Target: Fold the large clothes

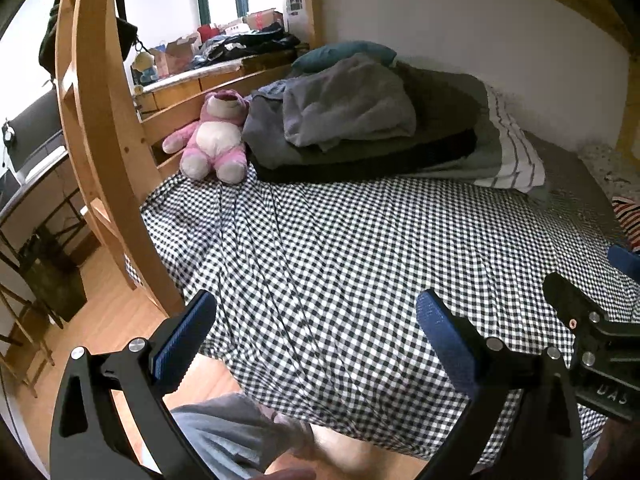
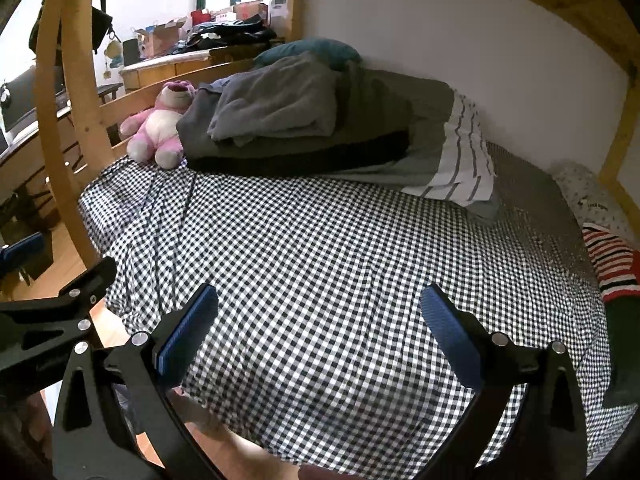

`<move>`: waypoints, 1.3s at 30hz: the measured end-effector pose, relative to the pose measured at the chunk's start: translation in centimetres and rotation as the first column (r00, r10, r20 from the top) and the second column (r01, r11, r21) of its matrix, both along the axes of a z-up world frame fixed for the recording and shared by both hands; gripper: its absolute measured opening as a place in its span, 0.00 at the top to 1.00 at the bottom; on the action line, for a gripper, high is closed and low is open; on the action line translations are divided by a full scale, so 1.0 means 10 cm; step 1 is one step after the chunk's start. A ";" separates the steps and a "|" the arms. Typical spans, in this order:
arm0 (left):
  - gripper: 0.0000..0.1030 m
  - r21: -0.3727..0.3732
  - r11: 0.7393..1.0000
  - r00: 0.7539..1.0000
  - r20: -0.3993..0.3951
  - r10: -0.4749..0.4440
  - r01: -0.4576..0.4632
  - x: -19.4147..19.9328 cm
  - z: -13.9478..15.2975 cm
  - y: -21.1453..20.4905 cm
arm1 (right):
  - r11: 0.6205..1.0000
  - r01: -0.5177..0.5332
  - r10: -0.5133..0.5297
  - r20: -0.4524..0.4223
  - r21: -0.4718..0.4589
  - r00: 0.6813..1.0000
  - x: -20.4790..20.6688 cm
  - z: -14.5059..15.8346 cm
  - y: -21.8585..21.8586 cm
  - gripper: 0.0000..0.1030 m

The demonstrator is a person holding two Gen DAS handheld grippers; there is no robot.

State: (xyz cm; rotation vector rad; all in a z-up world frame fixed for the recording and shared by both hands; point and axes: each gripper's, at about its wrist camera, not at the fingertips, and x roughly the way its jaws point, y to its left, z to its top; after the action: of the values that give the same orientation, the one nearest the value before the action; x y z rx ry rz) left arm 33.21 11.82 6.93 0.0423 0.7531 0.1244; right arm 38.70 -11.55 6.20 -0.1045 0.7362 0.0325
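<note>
Tongs left (image 1: pixel 312 344), right (image 2: pixel 316 340): agape, empty | right view: striped garment (image 2: pixel 610 264) clearer

I'm seeing a checked cotton-like bedsheet (image 2: pixel 340 280), matt and creased, a fuzzy plush bear (image 1: pixel 214 140), a varnished wooden bed frame (image 1: pixel 100 112), ribbed blue pads (image 2: pixel 188 332) that are possibly rubber, and a striped knit garment (image 2: pixel 612 264).
</note>
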 end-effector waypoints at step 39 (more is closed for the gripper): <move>0.04 0.035 0.999 1.000 -0.007 0.011 -0.011 -0.14 -0.04 -0.10 | 1.000 0.004 -0.004 -0.020 0.009 1.000 -0.13 -0.11 0.00 0.03</move>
State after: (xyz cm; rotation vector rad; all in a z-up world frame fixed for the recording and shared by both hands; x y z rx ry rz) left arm 31.81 10.85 6.50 0.0717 0.7589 0.1481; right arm 37.40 -11.60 5.09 -0.0945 0.7562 0.0328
